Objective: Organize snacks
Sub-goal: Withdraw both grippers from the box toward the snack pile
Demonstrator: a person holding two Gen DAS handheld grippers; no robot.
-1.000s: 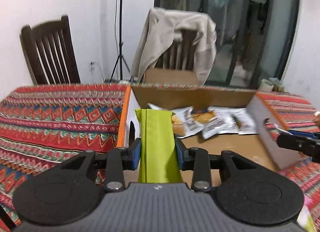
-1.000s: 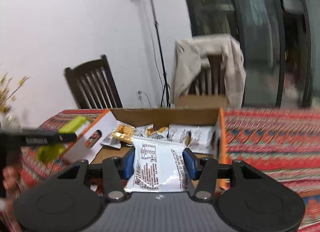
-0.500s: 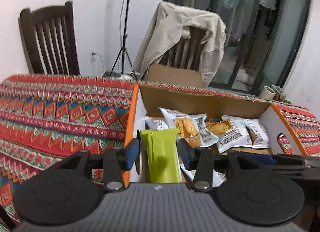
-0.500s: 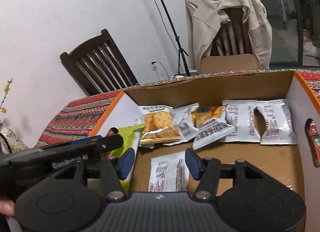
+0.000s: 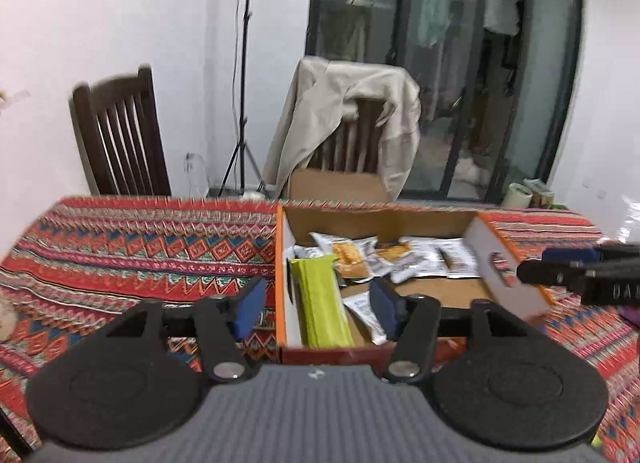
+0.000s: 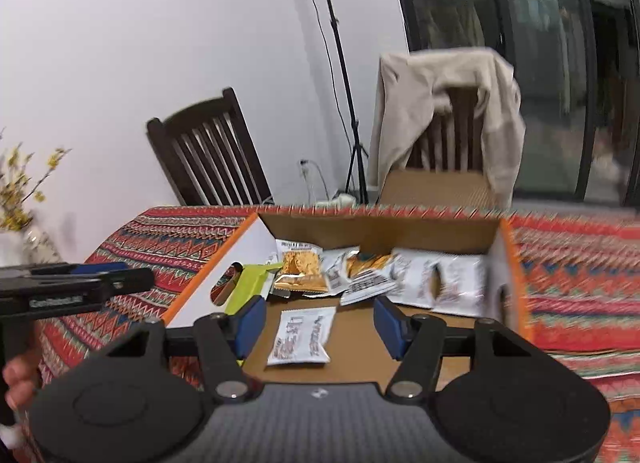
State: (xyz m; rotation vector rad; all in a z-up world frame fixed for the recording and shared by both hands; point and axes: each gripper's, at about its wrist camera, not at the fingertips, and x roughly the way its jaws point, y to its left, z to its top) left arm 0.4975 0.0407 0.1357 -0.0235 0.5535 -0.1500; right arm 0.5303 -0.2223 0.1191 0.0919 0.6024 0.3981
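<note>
Both packets lie released in the cardboard box (image 5: 380, 219): the green packet (image 5: 320, 303) left, the white packet (image 6: 302, 337) near. The left gripper (image 5: 316, 307) and right gripper (image 6: 316, 327) are opening, empty. Next I think: fetch 2 more snacks.

Background stuff: the desk (image 5: 132, 247) has a loud red zigzag-patterned tablecloth over it. Behind it there's a dark wooden slatted chair (image 5: 120, 135) against the white wall, and a second chair with a beige jacket (image 5: 344, 111) draped over its back and a plain cardboard box (image 5: 332, 185) sitting on the seat. A black tripod stand (image 5: 242, 75) stands between the two chairs. Glass sliding doors (image 5: 480, 75) fill the right side. In the right wrist view, a vase with yellow flowers (image 6: 18, 199) sits at the far left.
</note>
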